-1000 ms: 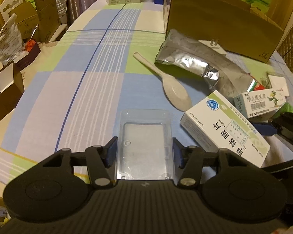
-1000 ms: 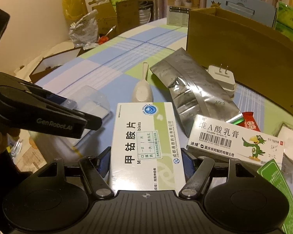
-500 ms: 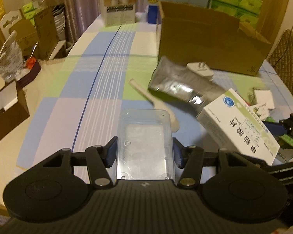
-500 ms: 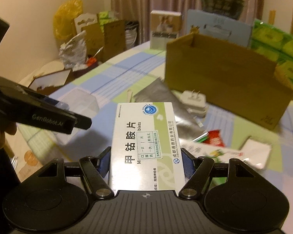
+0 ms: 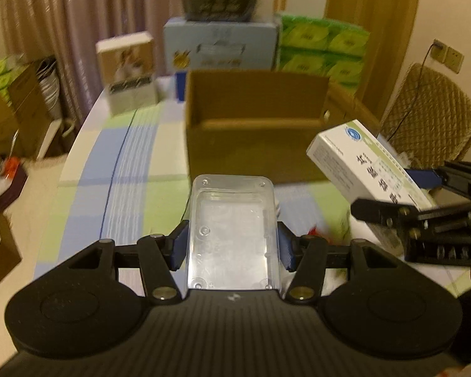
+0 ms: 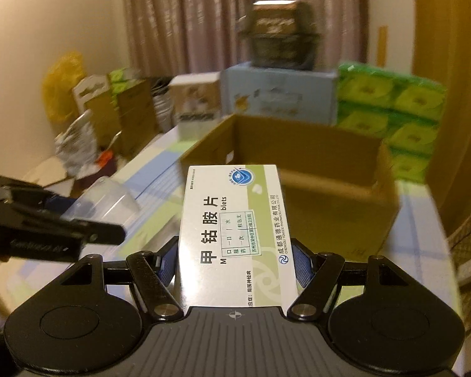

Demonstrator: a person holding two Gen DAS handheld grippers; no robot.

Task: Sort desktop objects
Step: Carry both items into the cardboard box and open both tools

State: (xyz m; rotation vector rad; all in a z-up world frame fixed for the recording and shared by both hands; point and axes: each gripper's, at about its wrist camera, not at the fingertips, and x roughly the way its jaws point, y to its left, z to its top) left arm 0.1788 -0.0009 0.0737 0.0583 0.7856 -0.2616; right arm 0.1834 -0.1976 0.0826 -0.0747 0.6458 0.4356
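The left gripper [image 5: 232, 246] is closed on a clear plastic case [image 5: 232, 229]; both blue pads press the case's long side walls, and the case's long axis runs forward along the fingers. The right gripper [image 6: 235, 259] is closed on a white-and-green medicine box [image 6: 232, 235], gripped across its width, with its long axis also pointing forward. Both items are held clear of the counter [image 5: 125, 163].

The open cardboard box [image 5: 254, 125] stands on the counter ahead of both grippers and appears to be the sorting target.

- From the left gripper, the cardboard box lies straight ahead and below the case's front edge. The opening faces up, and its near wall lies between the case and the interior.
- From the right gripper, the cardboard box [image 6: 301, 169] lies ahead, with the medicine box's front edge overlapping the near wall in view.
- In the left wrist view, the medicine box [image 5: 367, 163] sits to the right of the case, near the cardboard box's right corner.

Neither gripper is clearly nearer. The coming move likely requires each item to pass over the near wall before release.
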